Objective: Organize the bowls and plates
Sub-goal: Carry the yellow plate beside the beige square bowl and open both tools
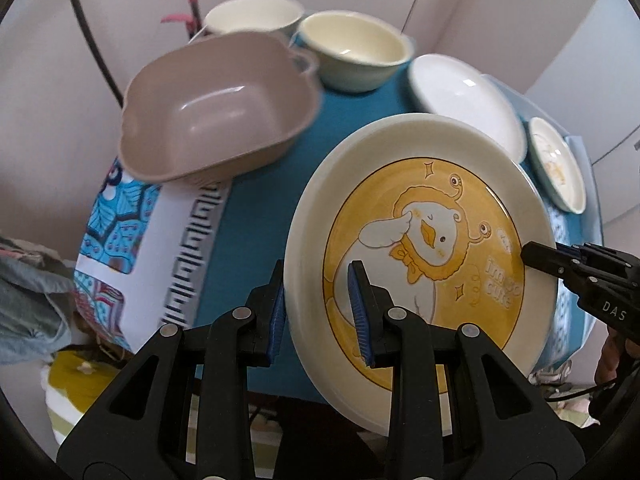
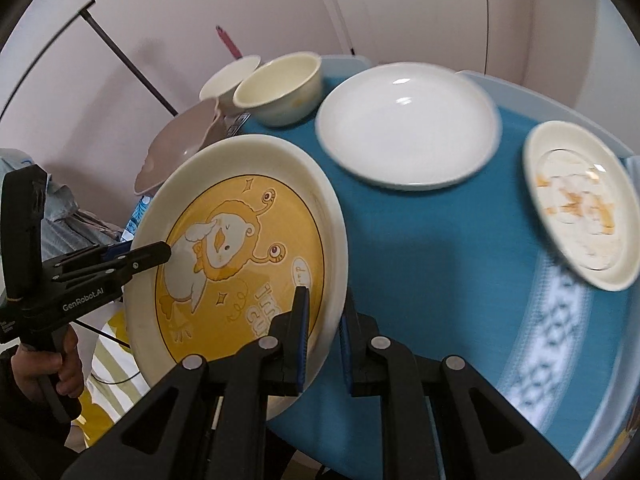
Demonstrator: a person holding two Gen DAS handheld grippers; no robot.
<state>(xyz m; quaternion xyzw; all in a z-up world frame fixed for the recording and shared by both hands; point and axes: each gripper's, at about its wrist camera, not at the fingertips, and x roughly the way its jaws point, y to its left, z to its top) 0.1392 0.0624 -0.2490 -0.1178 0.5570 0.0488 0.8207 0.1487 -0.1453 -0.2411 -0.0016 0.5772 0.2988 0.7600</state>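
A large cream plate with a yellow duck picture (image 1: pixel 432 240) is held tilted above the blue table by both grippers. My left gripper (image 1: pixel 318 280) is shut on its left rim. My right gripper (image 2: pixel 324 312) is shut on its right rim; the plate shows there too (image 2: pixel 240 248). A plain white plate (image 2: pixel 408 124) and a small cream plate with an orange print (image 2: pixel 580 204) lie on the table. A brown square bowl (image 1: pixel 216 108) and two cream bowls (image 1: pixel 356 48) (image 1: pixel 256 14) stand at the back.
The table wears a blue cloth (image 2: pixel 420 260) with a patterned border (image 1: pixel 120 240). A black metal rack (image 2: pixel 120 48) and a pink wall lie behind. Clothes and a yellow striped cloth (image 2: pixel 108 344) lie below the table's left edge.
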